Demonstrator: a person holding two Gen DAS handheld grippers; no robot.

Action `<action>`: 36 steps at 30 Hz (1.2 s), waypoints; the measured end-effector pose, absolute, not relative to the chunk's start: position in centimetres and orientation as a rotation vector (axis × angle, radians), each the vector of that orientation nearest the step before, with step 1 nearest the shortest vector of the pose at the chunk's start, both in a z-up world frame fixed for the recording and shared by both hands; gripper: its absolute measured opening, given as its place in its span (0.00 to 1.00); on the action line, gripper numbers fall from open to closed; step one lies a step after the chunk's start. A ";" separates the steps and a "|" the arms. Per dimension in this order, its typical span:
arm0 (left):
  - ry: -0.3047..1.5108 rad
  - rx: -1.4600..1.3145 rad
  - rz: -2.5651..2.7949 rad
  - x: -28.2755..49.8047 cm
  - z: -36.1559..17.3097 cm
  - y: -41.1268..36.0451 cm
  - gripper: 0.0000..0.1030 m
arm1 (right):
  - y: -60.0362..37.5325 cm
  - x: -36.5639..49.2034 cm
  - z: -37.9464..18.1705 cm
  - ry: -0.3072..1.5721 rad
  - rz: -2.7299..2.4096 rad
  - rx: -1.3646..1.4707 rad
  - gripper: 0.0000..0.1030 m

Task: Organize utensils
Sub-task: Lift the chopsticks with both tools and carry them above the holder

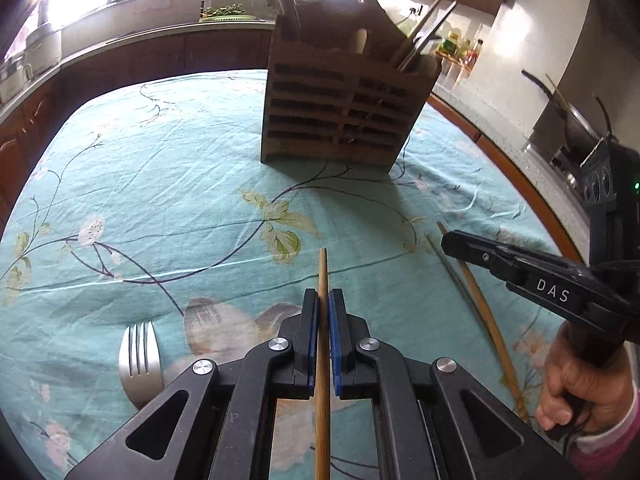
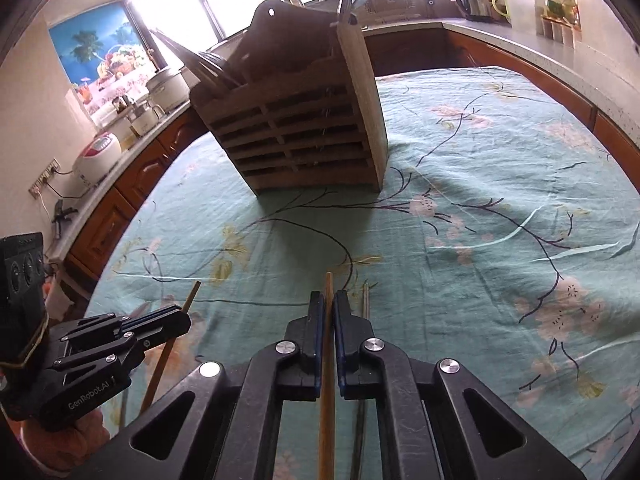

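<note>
- On the table, a teal flowered cloth (image 1: 160, 168) covers the whole top, and a slatted wooden utensil holder (image 1: 340, 112) stands upright at its far middle.
- Both cameras look toward that holder from the near edge; it already has several long utensils standing in its top compartments, though which kind they are is hard to tell.
- Left gripper (image 1: 323, 308): its two blue-padded fingers are pressed almost together on a wooden chopstick (image 1: 323, 360), which runs straight out along the fingers and sticks a short way past their tips.
- Right gripper (image 2: 329, 310): its fingers are likewise nearly closed, clamped on a second wooden chopstick (image 2: 327, 400), whose tip shows just beyond the pads.
- Just right of that second chopstick, a thin grey metal stick (image 2: 365, 300) lies on the cloth, partly hidden under the right gripper.
- From the left wrist view, the right gripper comes in from the right side, low over two thin sticks that lie side by side on the cloth.
- A metal fork (image 1: 140, 360) lies on the cloth near the left gripper, on its left, tines pointing away, handle hidden beneath the gripper body.
- Both held chopsticks are well short of the holder, with open cloth between.
- Kitchen counters curve around the table behind.
</note>
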State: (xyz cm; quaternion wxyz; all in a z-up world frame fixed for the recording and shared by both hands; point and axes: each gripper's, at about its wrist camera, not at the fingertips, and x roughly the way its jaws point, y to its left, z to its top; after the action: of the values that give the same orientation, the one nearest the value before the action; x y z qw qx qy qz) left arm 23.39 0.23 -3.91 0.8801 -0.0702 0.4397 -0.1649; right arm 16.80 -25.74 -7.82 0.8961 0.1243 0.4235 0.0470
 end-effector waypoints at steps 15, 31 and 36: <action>0.649 -0.304 -0.392 14.7 5.3 6.7 0.03 | -24.6 11.4 2.8 0.618 0.171 0.275 0.05; 0.527 -0.328 -0.376 12.2 7.5 8.7 0.03 | -24.6 11.0 7.3 0.489 0.158 0.236 0.05; 0.513 -0.331 -0.363 12.9 7.6 8.7 0.03 | -24.7 11.2 7.2 0.487 0.157 0.237 0.05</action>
State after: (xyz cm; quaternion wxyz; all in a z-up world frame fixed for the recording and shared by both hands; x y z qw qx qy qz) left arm 12.87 8.70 7.55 0.9376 -0.1619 0.2511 -0.1777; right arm 11.24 -24.74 7.24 0.9605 0.1169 0.2403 0.0776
